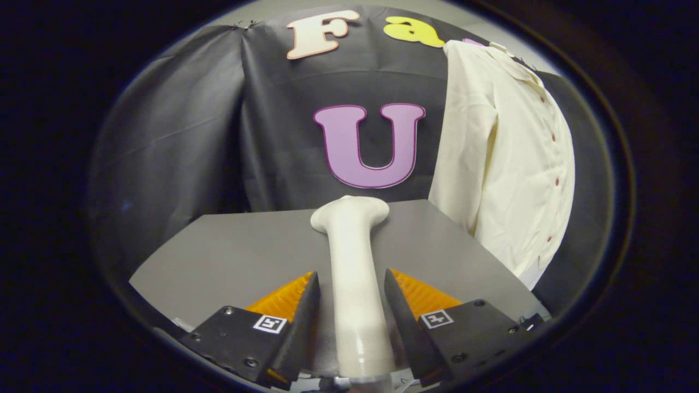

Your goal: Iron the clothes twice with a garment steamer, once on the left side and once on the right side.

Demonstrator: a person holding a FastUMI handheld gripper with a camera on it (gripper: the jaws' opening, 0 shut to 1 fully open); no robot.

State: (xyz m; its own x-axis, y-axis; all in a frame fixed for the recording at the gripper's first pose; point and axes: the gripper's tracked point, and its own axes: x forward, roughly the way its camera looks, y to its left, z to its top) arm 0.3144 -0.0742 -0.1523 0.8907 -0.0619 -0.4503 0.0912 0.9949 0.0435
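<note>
A white garment steamer [352,256] runs lengthwise between my fingers, its handle low in my grasp and its wider head pointing away over the far edge of the grey table [229,256]. My gripper [351,273] is shut on the handle, with both fingers close against its sides. A cream button-up shirt [508,164] with small dark red buttons hangs against the booth wall beyond my right finger. It is well ahead of the steamer's head and apart from it, and its hem drops past the table's far right corner.
The table's bare grey top stretches ahead and to the left of the steamer. Black cloth [180,136] closes the booth behind and to the left of the table.
</note>
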